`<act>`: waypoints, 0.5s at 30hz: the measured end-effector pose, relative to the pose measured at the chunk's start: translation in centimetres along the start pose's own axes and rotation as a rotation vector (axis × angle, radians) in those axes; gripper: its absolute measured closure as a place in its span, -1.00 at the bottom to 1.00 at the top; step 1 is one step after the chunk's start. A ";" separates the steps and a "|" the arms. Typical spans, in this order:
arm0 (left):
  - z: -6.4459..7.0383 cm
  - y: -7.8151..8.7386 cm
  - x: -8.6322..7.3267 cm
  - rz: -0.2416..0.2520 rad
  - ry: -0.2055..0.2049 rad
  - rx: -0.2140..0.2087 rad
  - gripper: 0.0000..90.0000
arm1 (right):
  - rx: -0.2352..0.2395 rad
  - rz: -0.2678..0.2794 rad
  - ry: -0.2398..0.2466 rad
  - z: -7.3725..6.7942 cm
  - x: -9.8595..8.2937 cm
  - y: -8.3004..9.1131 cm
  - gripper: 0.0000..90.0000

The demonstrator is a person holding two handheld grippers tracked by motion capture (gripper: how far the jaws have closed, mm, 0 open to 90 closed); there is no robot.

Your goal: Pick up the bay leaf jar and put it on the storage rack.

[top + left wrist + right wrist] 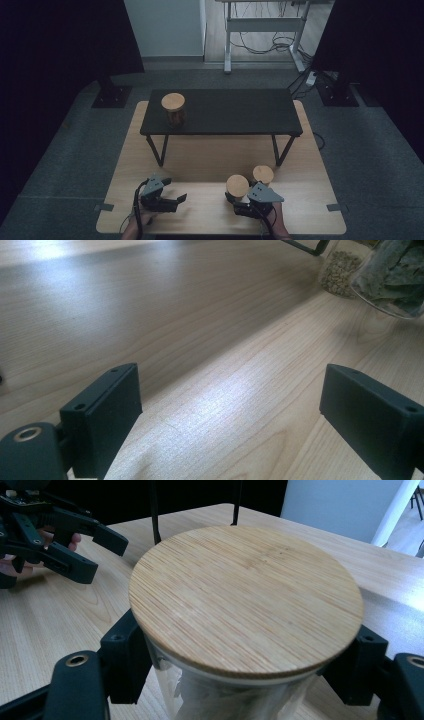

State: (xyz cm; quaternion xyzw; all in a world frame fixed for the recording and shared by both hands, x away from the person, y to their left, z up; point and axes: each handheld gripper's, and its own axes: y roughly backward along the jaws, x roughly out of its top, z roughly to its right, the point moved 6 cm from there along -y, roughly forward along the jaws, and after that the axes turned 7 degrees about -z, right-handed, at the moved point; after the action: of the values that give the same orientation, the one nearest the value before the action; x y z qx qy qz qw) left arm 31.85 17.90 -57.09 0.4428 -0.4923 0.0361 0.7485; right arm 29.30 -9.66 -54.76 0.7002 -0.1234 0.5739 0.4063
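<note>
Right now your right tool (243, 201) sits at the near edge of the light wooden tabletop (210, 160), and its jaws are clamped on either side of a glass jar with a bamboo lid (237, 185). In the right gripper view that jar (245, 605) stands upright between the two black jaws, which press against the glass just under the round lid; something pale shows through the glass, too unclear to name. Your left tool (176, 199) rests to the left of it, near the same front edge and well apart from the jar, with its jaws spread and nothing between them; the left gripper view shows bare wood grain between the two open jaws (230, 405). Your hands (142, 220) come in from the bottom of the high view behind each tool. Just beyond the held jar, touching or nearly touching it, stands a second lidded jar (263, 175), which in the left gripper view (342, 272) appears to hold small pale green beans. Farther back, a low black table (235, 112) stands on the tabletop on thin dark legs, and on its left end stands a third jar (173, 111), upright, with a bamboo lid and brownish contents.
</note>
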 end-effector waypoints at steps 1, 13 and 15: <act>0.0 0.0 0.0 0.000 0.000 0.000 -0.80 | 0.000 0.001 0.001 0.0 0.0 0.0 -0.45; -0.1 0.0 0.0 0.000 -0.001 0.001 -0.80 | 0.009 0.020 0.009 -0.2 0.7 0.6 -0.45; -0.1 0.0 0.0 0.000 0.000 0.001 -0.80 | 0.011 0.023 0.008 -0.2 0.8 0.6 -0.45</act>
State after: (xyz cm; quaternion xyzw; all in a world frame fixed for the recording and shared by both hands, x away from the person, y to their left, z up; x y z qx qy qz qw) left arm 31.89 17.95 -57.10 0.4433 -0.4923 0.0362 0.7482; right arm 28.98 -9.66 -53.79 0.6988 -0.1267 0.5818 0.3963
